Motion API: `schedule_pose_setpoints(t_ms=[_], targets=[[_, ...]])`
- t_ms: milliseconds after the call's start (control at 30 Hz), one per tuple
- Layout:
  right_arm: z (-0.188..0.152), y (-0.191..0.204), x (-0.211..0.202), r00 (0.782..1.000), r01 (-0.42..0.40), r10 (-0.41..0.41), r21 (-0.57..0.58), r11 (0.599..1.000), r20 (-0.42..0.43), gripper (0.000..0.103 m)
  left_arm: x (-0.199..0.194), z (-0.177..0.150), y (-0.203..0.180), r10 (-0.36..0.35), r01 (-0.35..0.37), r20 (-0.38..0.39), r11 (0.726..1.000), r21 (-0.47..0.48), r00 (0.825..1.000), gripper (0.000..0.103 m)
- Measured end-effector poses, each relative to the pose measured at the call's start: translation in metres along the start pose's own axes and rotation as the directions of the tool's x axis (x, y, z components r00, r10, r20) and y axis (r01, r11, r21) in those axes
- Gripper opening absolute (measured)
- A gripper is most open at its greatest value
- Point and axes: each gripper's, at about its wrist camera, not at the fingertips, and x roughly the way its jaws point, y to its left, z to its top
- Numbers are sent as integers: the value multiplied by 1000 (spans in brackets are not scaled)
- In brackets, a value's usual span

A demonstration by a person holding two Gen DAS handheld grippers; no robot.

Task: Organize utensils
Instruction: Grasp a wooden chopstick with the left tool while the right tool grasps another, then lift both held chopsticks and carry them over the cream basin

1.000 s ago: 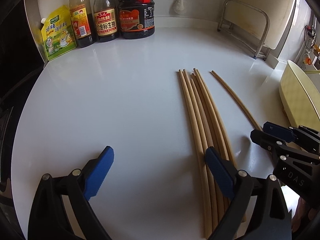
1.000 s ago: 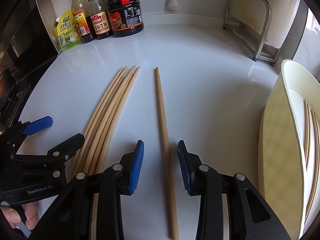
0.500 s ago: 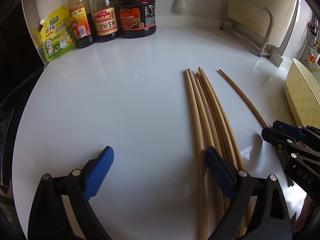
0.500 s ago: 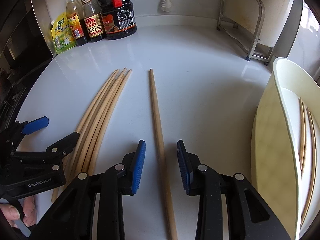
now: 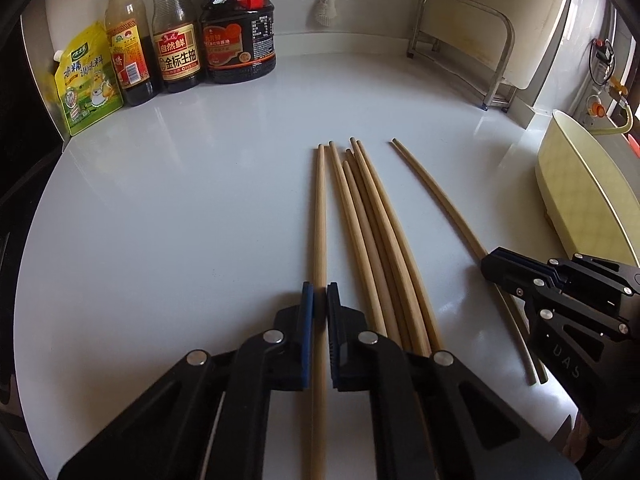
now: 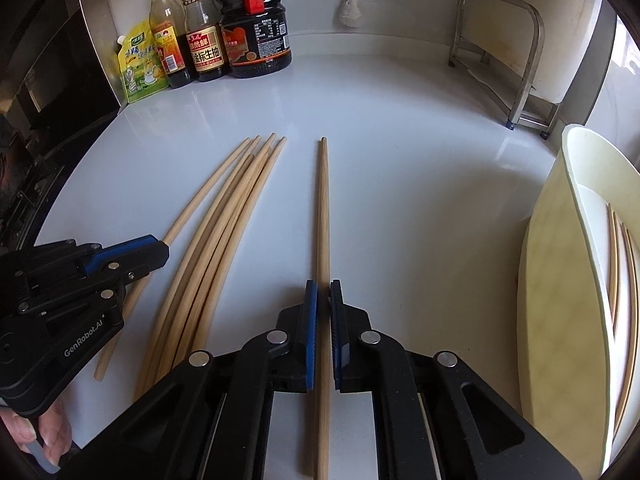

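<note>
Between the blue pads of the left gripper (image 5: pixel 320 300) one chopstick (image 5: pixel 319 208) is being held, its long axis running straight ahead along the fingers toward the sauce bottles (image 5: pixel 176 40) at the back of the desk (image 5: pixel 160 200). It is lying just beside the loose bundle of chopsticks (image 5: pixel 372 220), on that bundle's left. The fingers are narrowed onto the stick with hardly any gap showing.

On the other side of the bundle, the right gripper (image 6: pixel 323 292) is likewise being closed around a single chopstick (image 6: pixel 322 208), which is set apart to the bundle's right and is also pointing straight away from the fingers. Both sticks appear to be resting on the desk (whether either is lifted yet cannot be told).

The cream tray (image 6: pixel 560 280), already carrying a few chopsticks (image 6: pixel 624 280), is standing at the right edge, clearly nearer the right gripper. The coming carry is judged to turn on this: the right-hand stick is lying roughly parallel to the tray's length, so a sideways move to the right should suffice, while the left stick would have to be passed over the bundle.
</note>
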Motion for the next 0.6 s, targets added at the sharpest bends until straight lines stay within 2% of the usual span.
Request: schedule_pose_setpoints(t_ms=[267,433,600], targets=[[6,7,-27,995,-75,72,33,997,72,6,-25,7,4,-41,42,30,999,-23,999,7],[10,4,-55,988,-80,73,51,995,134,6,-47,19,-10,-80,79,70,997,6,994,7],[15,-21,-92,976,-70,46,103,992,213,6,-60,36,-36,-142,137,97,989,51,985,7]])
